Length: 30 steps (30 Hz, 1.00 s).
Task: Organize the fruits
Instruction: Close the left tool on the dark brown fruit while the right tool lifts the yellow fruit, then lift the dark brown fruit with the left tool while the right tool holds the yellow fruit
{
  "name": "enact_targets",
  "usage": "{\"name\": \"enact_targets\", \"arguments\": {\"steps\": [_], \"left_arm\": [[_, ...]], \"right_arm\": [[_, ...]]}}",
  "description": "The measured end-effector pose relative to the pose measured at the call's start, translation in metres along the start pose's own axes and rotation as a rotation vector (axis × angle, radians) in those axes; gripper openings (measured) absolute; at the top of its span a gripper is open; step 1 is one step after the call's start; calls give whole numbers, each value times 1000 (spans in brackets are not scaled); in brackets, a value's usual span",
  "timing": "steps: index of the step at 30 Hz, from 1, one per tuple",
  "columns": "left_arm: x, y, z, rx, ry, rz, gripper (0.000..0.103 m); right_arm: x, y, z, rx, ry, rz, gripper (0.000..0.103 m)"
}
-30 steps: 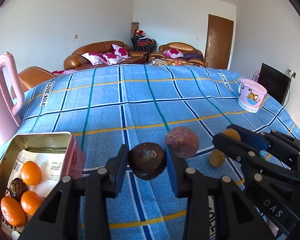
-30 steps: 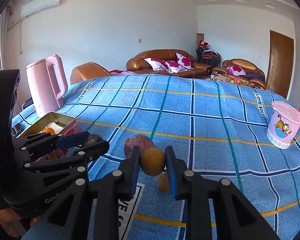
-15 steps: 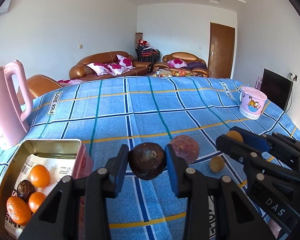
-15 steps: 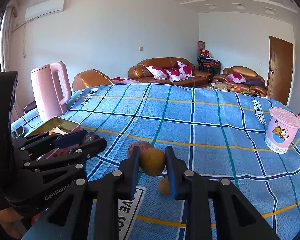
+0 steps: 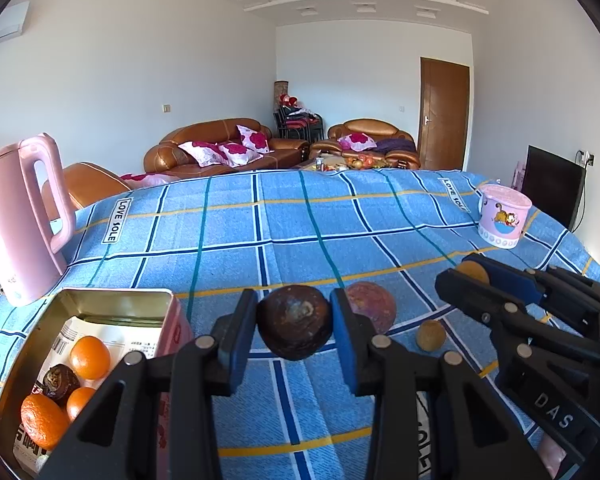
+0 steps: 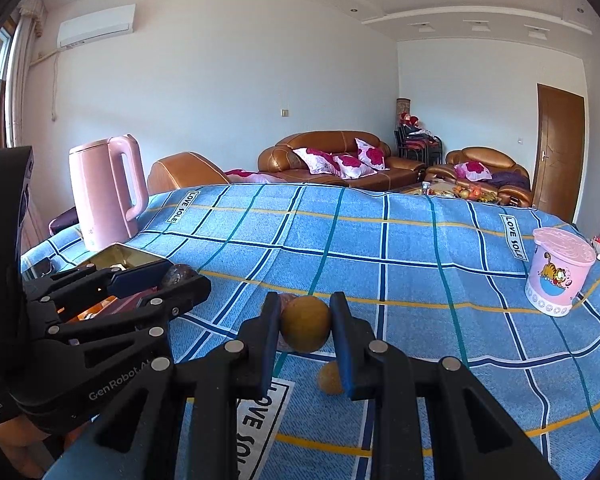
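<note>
My left gripper [image 5: 295,328] is shut on a dark brown wrinkled fruit [image 5: 295,326], held above the blue checked cloth just right of the open metal tin [image 5: 112,300]. The tin holds several oranges [image 5: 90,357] and one dark fruit [image 5: 60,380]. My right gripper [image 6: 305,330] is shut on a yellow-brown round fruit [image 6: 306,329]; it shows in the left wrist view at the right [image 5: 473,276]. On the cloth lie a purple-red fruit [image 5: 374,308] and a small yellow fruit [image 5: 431,335], the latter partly hidden behind my right finger in the right wrist view [image 6: 329,378].
A pink kettle [image 5: 18,216] stands at the left beyond the tin. A pink lidded cup [image 5: 502,216] with a cartoon cat stands at the right near the table's edge. Sofas, a door and a dark screen lie beyond the table.
Both views have tilted upward a little, showing more wall and ceiling. Both grips stay as they were, and the fruits on the cloth have not moved.
</note>
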<state>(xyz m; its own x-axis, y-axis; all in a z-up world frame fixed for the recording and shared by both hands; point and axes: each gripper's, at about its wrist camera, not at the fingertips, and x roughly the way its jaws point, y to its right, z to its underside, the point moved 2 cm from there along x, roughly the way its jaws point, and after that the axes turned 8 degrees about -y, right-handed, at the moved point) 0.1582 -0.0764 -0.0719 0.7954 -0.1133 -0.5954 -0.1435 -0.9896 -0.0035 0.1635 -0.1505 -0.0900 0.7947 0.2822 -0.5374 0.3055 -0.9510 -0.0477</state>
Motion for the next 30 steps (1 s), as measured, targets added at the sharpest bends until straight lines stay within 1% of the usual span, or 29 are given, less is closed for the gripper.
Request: {"name": "enact_targets", "arguments": {"steps": [21, 30], "left_arm": [[-17, 0, 3, -4, 88, -39, 39], [-25, -1, 5, -13, 131, -61, 39]], "right_arm": [[-14, -1, 2, -13, 76, 7, 27], [-25, -3, 2, -21, 134, 11, 27]]}}
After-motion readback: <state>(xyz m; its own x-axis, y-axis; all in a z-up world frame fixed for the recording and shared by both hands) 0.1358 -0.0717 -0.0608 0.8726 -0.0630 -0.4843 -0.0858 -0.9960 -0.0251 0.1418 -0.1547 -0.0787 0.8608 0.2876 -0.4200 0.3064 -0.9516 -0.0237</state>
